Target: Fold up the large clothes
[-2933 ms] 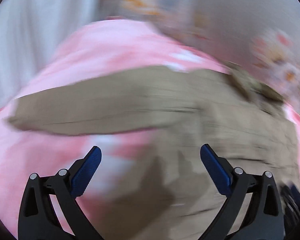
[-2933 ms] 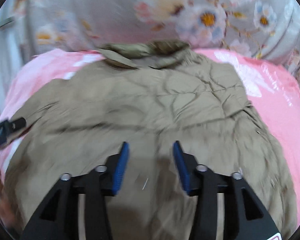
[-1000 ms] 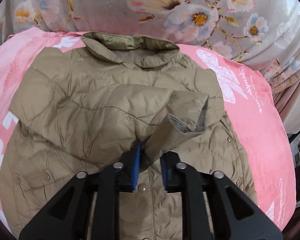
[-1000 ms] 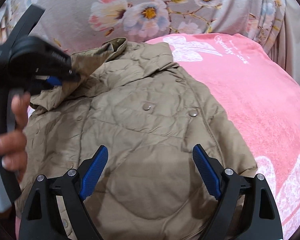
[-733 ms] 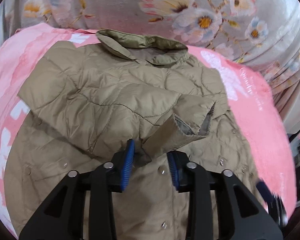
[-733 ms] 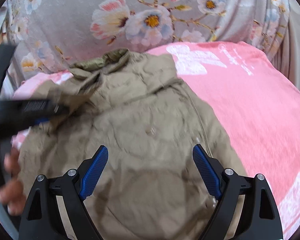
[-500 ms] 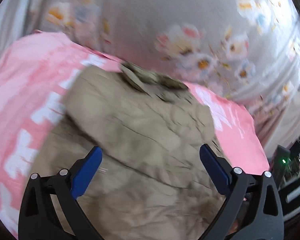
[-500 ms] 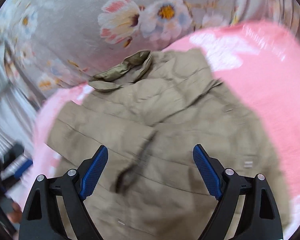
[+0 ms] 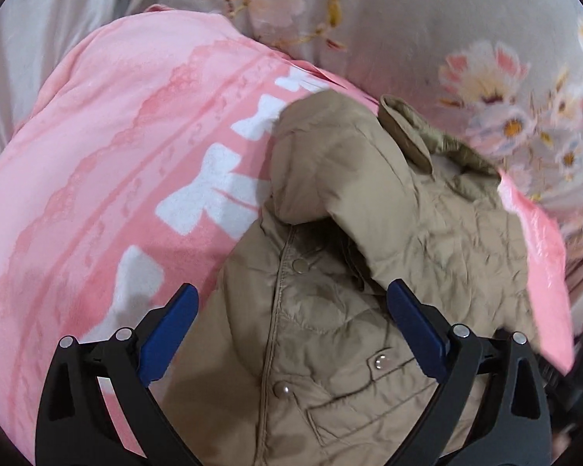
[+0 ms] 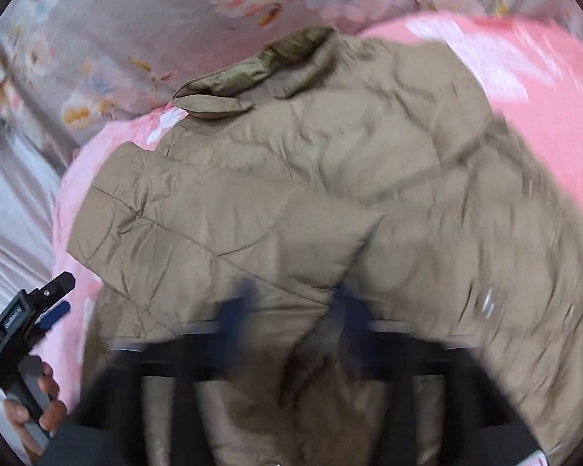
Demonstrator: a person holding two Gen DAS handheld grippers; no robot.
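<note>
A pink bed cover (image 9: 109, 178) fills the left wrist view from 7 to 11 o'clock, with a floral curtain (image 9: 427, 35) behind it at 12. The tan quilted jacket (image 10: 330, 178) lies spread on that cover, collar (image 10: 252, 73) toward 11 o'clock, one sleeve (image 10: 198, 229) folded across the chest. Its long axis runs from the collar down toward the jaws. The left gripper (image 9: 289, 338) hangs over the jacket's left front edge, jaws spread wide and empty. The right gripper (image 10: 291, 310) is smeared by blur, so I cannot tell its jaws' state; it sits just over the sleeve cuff at 6 o'clock and looks nearer the cloth.

khaki quilted jacket (image 10: 369, 163), sleeve folded across
</note>
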